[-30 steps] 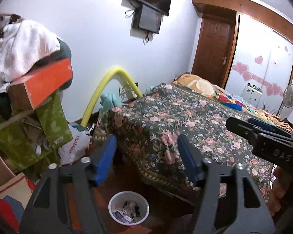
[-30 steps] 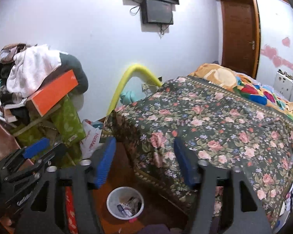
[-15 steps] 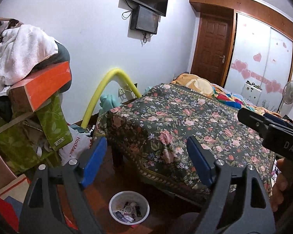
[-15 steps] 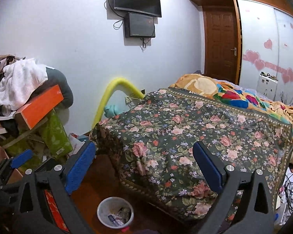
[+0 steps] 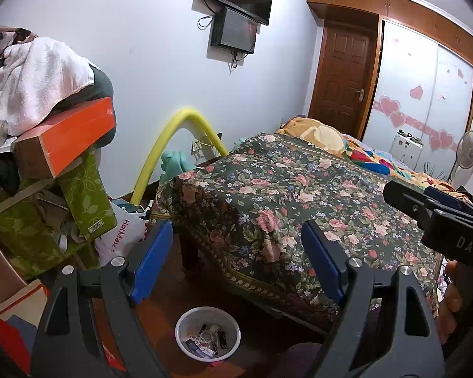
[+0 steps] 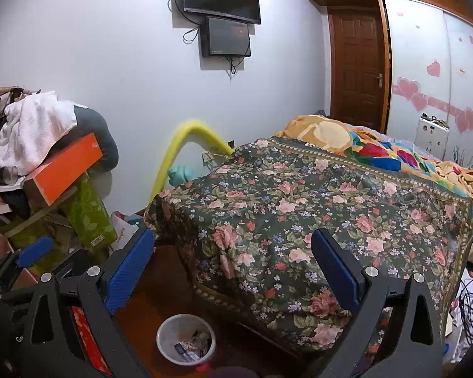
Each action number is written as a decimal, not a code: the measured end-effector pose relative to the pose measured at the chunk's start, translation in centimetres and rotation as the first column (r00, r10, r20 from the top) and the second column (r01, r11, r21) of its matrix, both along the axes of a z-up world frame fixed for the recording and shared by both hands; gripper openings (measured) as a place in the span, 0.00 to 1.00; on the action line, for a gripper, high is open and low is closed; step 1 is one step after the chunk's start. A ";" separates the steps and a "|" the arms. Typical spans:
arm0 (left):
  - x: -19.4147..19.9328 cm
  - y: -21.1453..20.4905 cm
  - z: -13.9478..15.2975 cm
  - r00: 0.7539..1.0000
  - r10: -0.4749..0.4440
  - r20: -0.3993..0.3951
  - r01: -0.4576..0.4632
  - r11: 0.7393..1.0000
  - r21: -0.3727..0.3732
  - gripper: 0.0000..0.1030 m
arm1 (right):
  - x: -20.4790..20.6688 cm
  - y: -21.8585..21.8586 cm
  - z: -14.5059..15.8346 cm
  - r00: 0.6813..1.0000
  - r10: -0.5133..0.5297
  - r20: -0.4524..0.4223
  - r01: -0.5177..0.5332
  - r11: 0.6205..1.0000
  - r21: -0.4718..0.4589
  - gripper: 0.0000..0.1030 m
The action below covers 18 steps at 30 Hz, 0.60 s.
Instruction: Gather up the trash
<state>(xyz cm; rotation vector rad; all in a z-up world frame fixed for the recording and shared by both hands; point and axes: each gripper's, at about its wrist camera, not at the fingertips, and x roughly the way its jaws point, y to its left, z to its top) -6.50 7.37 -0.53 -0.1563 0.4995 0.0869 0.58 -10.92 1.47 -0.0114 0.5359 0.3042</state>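
A white round bin [image 5: 208,334] with several small bits of trash stands on the dark wooden floor at the foot of the bed; it also shows in the right wrist view [image 6: 186,338]. My left gripper [image 5: 238,256] is open and empty, held above the bin and in front of the bed. My right gripper [image 6: 233,266] is open wide and empty, also above the bin. The right gripper's body shows at the right edge of the left wrist view [image 5: 438,220]; the left gripper shows at the lower left of the right wrist view [image 6: 25,261].
A bed with a dark floral cover [image 5: 299,201] fills the middle and right. A cluttered pile with an orange box [image 5: 66,135], white towel and green bags stands at left. A yellow foam tube [image 5: 176,145] arches by the wall. A brown door [image 5: 343,78] and a fan [image 5: 466,151] are beyond.
Both grippers have opened wider and pulled up and back from the bin. The view now takes in more of the room and the bed.
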 end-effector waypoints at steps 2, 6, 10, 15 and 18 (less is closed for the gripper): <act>-0.1 -0.1 0.0 1.000 0.000 -0.001 0.000 1.000 -0.003 0.81 | 0.0 0.1 0.0 1.000 0.000 0.000 0.000 1.000 0.000 0.96; -0.2 -0.1 0.0 1.000 0.000 -0.001 0.000 1.000 -0.003 0.81 | -0.1 0.0 0.0 1.000 -0.002 0.001 0.002 1.000 0.001 0.96; -0.2 -0.1 0.0 1.000 0.000 -0.002 0.000 1.000 -0.003 0.81 | -0.1 0.1 0.0 1.000 0.002 -0.003 -0.002 1.000 -0.001 0.96; -0.2 -0.2 -0.1 1.000 -0.003 -0.005 0.003 1.000 -0.004 0.81 | -0.1 0.1 0.0 1.000 0.006 -0.001 -0.006 1.000 -0.009 0.96; -0.3 -0.5 -0.1 1.000 -0.004 -0.005 0.004 1.000 0.001 0.81 | -0.2 0.2 0.0 1.000 0.008 -0.001 -0.008 1.000 -0.008 0.96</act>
